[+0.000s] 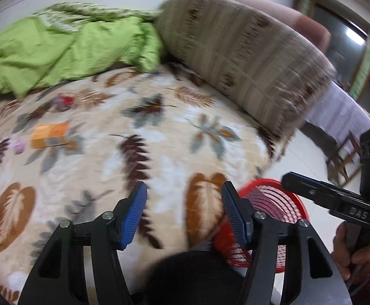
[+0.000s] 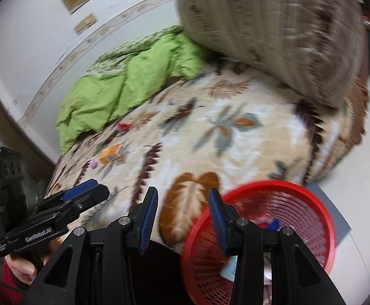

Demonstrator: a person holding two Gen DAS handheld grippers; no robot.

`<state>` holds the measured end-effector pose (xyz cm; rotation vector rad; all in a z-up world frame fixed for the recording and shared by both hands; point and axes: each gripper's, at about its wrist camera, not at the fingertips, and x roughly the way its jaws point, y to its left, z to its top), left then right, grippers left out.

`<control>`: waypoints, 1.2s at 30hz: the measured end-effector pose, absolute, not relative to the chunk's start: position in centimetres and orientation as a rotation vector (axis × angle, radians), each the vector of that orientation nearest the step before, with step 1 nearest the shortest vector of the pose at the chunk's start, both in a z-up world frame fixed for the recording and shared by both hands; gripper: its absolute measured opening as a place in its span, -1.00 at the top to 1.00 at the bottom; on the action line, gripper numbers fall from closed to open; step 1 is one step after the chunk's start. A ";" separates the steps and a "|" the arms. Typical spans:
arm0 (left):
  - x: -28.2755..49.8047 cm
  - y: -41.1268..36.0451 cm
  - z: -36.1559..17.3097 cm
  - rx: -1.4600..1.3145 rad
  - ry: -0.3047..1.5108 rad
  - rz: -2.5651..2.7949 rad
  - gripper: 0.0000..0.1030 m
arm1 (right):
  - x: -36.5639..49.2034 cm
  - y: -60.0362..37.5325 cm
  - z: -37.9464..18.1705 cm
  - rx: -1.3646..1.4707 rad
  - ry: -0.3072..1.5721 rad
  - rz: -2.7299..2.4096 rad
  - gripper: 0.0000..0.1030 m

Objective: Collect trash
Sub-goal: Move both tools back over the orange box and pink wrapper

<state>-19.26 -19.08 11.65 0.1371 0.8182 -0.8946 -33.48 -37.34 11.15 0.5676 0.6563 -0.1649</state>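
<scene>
Covering most of both views was the leaf-print bed (image 1: 159,132); red basket (image 2: 286,218) on the floor beside its near edge; left gripper (image 1: 183,213) and right gripper (image 2: 182,218) both spread, empty; orange box (image 1: 50,134) far back on the bed

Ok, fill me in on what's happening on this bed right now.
A person is clearing trash off the bed. Both the left gripper and the right gripper are open and empty, above the near edge. A red basket beside the bed already holds some scraps. An orange box, a small pink item and a red item remain on the leaf-print blanket.
</scene>
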 end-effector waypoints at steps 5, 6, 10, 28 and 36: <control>-15.1 -14.9 11.1 0.060 0.833 -0.764 -0.17 | -29.5 -35.2 11.9 0.519 0.679 -0.084 0.07; -14.4 -14.3 11.0 0.054 0.832 -0.738 -0.17 | -28.3 -34.5 12.0 0.504 0.687 -0.062 0.07; -11.7 -11.6 10.2 0.041 0.820 -0.618 -0.17 | -24.9 -32.3 12.2 0.456 0.712 -0.004 0.06; 0.3 -2.7 4.4 -0.039 0.874 -0.312 -0.17 | -8.0 -25.6 7.5 0.350 0.881 0.125 0.04; 1.5 -2.8 4.1 -0.054 0.886 -0.319 -0.17 | 1.7 -24.3 5.8 0.239 0.926 0.118 0.05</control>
